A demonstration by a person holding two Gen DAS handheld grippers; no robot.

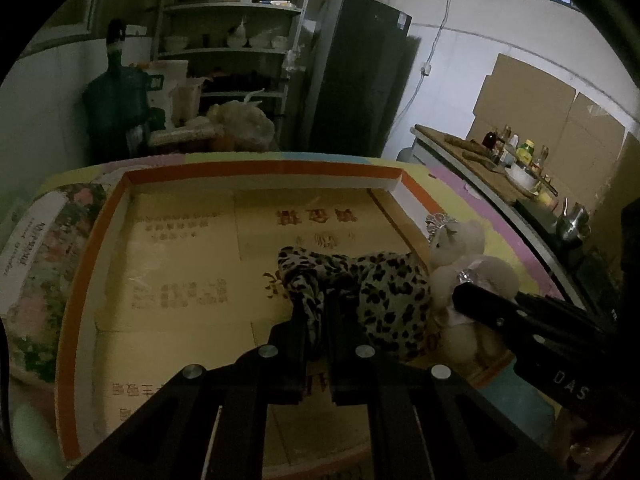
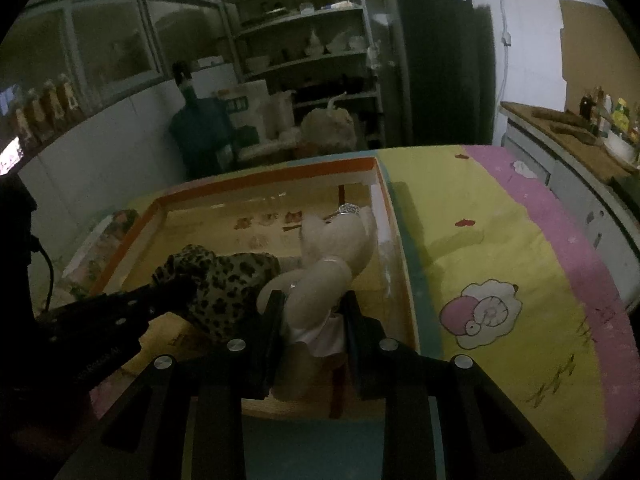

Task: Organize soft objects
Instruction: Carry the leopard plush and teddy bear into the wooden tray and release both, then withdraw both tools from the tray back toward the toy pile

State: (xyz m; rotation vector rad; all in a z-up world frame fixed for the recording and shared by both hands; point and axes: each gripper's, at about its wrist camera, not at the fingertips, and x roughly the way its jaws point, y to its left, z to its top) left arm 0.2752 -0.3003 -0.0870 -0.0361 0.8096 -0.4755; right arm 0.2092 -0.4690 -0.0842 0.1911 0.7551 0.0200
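I am holding the leopard-print cloth [image 1: 384, 292] pinched tight in my left gripper [image 1: 316, 320] and the cream plush toy [image 2: 328, 256] clamped in my right gripper [image 2: 312, 312], both hanging over the orange-rimmed cardboard box [image 1: 256, 172], near its right wall. The cloth is draping against the toy, so I am risking one dragging the other out as I let go.

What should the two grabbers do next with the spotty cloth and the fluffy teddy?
Probably lower both a little, then let go. The left gripper is shut on the leopard-print cloth and the right gripper is shut on the cream plush toy. Both already hang inside the orange-rimmed cardboard box, side by side, so a short drop should land them neatly.
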